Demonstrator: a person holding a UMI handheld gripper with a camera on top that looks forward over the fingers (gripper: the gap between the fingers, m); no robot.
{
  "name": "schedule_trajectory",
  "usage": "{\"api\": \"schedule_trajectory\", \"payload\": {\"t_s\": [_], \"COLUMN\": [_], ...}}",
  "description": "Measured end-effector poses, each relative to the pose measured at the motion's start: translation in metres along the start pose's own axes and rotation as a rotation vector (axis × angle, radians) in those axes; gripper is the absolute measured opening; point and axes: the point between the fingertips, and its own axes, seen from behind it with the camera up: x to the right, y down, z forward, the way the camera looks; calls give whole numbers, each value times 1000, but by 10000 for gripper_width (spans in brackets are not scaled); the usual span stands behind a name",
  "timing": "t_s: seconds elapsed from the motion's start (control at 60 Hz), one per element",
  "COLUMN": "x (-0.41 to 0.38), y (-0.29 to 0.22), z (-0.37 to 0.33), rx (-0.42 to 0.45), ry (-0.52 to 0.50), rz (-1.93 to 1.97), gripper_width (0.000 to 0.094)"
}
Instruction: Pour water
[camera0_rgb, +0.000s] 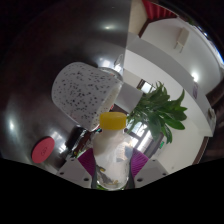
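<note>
- While its two fingers, one purple-padded fingertip to a side, press on a clear plastic bottle, the hand-held gripper keeps the bottle upright between them, as seen from the gripper's own camera.
- Orange at the top, the bottle's cap stands just ahead of the fingers, with the pale body below it running down between the pads.
- Just beyond the cap, a large speckled grey vessel lies tilted, its rim close to the bottle's top; whether the two touch cannot be told.
- Off to one side of the bottle, a green leafy plant stands near it.
- Well apart on the other side, a small pink round object rests on a dark surface.
</note>
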Motion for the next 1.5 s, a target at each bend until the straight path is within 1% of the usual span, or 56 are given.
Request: {"api": "schedule_trajectory", "payload": {"t_s": [0.083,0.133,0.2,0.233,0.333,0.35,0.367,0.45,0.467,0.567,0.583,0.617,0.65,0.683,0.7,0.717,0.8,0.817,0.95,1.017,1.05,1.167,1.25,1.3,1.35,1.383,1.417,1.433,1.483,1.5], "x": [4,8,9,14,12,6,9,11,7,-8,-8,-15,-17,-16,-11,-21,-39,-36,-79,-95,-95,-97,-98,-98,-99,-100,-105,-106,-107,-106], "y": [3,4,9,14,27,22,35,49,43,48,30,42,44,36,24,33,37,31,26,20,21,23,24,24,24,22,19,17,15,16], "z": [-3,-6,-11,-14,-18,-17,-18,-18,-17,-17,-16,-19,-22,-24,-21,-24,-23,-23,-12,-11,-9,-12,-13,-14,-13,-14,-18,-20,-29,-34], "rx": [10,24,32,51,53,41,49,66,72,118,111,154,187,215,221,245,248,230,190,169,191,179,176,175,172,163,143,136,135,135], "ry": [9,21,4,-24,-87,-80,-93,-111,-117,-202,-211,-242,-263,-293,-302,-314,-339,-340,-370,-401,-371,-370,-365,-364,-368,-387,-424,-438,-456,-457], "rz": [101,225,414,526,858,913,956,1182,1231,1537,1588,1691,1790,1870,1903,1934,2000,1998,2023,2020,2027,2038,2050,2053,2056,2060,2065,2070,2085,2089], "gripper_width": [429,428,428,430,428,429,426,429,428,424,424,427,426,427,427,428,427,427,427,431,437,434,472,526,559,585,654,729,890,889]}}
